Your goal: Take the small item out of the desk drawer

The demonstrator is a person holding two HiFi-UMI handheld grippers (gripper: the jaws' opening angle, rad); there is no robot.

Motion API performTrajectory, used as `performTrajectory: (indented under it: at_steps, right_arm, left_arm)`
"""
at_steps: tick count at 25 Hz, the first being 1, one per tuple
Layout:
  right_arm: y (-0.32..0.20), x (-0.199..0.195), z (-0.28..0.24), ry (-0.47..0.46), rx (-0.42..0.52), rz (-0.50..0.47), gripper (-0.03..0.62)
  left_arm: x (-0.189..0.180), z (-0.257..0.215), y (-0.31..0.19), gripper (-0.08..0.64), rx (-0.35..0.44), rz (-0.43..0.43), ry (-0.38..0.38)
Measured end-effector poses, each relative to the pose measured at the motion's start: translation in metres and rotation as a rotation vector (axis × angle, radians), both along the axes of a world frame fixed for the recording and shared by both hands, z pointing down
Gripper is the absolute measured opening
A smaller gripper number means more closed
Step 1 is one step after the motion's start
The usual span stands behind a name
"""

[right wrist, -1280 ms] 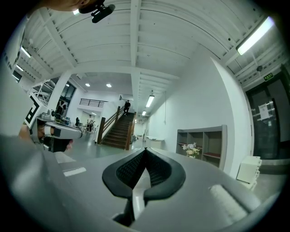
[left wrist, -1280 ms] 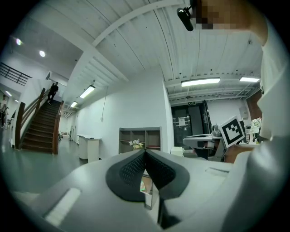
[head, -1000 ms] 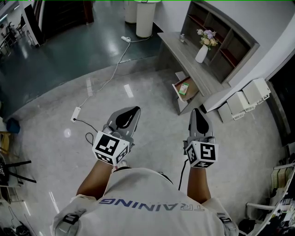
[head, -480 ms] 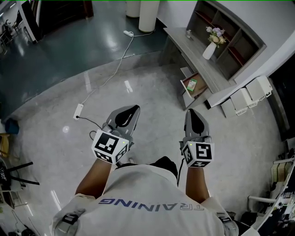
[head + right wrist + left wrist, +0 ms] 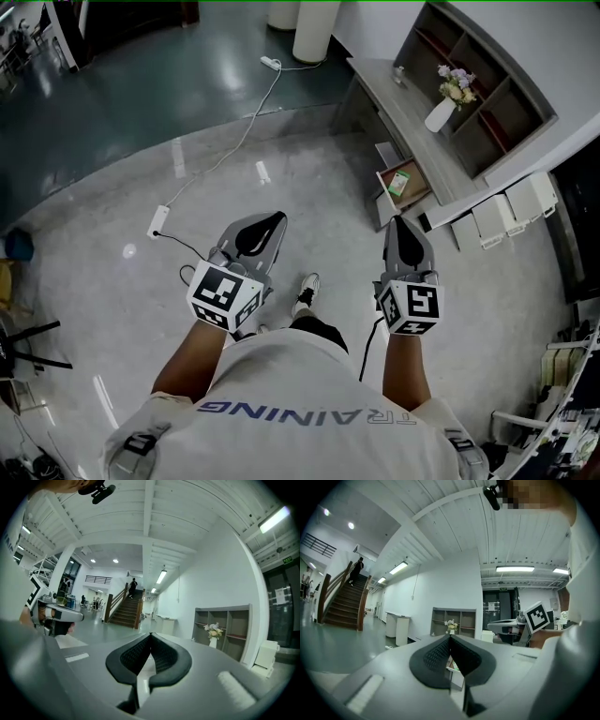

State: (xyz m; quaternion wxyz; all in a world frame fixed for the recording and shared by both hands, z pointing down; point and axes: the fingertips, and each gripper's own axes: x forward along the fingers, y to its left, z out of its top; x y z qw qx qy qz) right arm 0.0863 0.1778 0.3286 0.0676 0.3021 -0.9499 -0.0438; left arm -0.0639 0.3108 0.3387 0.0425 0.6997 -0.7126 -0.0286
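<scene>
In the head view a grey desk (image 5: pixel 397 105) stands against the wall at the upper right. Its drawer (image 5: pixel 419 197) hangs open, with a small green-and-white item (image 5: pixel 400 182) lying inside. My left gripper (image 5: pixel 270 221) is held over the floor, shut and empty, well left of the drawer. My right gripper (image 5: pixel 401 225) is shut and empty too, its tip just short of the drawer's near corner. In the left gripper view the left gripper (image 5: pixel 450 637) shows closed pads, as does the right gripper (image 5: pixel 151 634) in its own view.
A white vase of flowers (image 5: pixel 442 111) stands on the desk below a cubby shelf (image 5: pixel 495 86). White boxes (image 5: pixel 511 208) sit right of the desk. A power strip (image 5: pixel 157 223) and its cable lie on the floor at left. A staircase (image 5: pixel 343 603) rises far off.
The person has stepped forward; a shoe now shows below the grippers. The desk and open drawer have drifted right and sit nearer my right gripper. Both grippers stay shut.
</scene>
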Motion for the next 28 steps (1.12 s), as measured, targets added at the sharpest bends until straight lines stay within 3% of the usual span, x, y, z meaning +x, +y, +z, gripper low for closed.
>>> performTrajectory:
  at_steps: [4,12,22,28]
  right_arm:
    - [-0.028,-0.031,0.001,-0.007,0.002,-0.022,0.017]
    - [-0.132,-0.054,-0.003,-0.028,-0.016,0.0,0.017]
    - [-0.277,-0.039,0.007,-0.081,-0.064,0.093,0.017]
    - [-0.338,-0.043,0.022,-0.081,-0.094,0.13,0.017]
  left_arm:
    - [-0.026,-0.002,-0.032,-0.002,-0.013,-0.009,-0.01]
    - [-0.055,-0.015,-0.132,-0.002,-0.02,-0.004,-0.029]
    - [-0.053,-0.013,-0.271,-0.002,-0.064,0.04,-0.061]
    - [-0.059,-0.002,-0.34,-0.002,-0.099,0.081,-0.058]
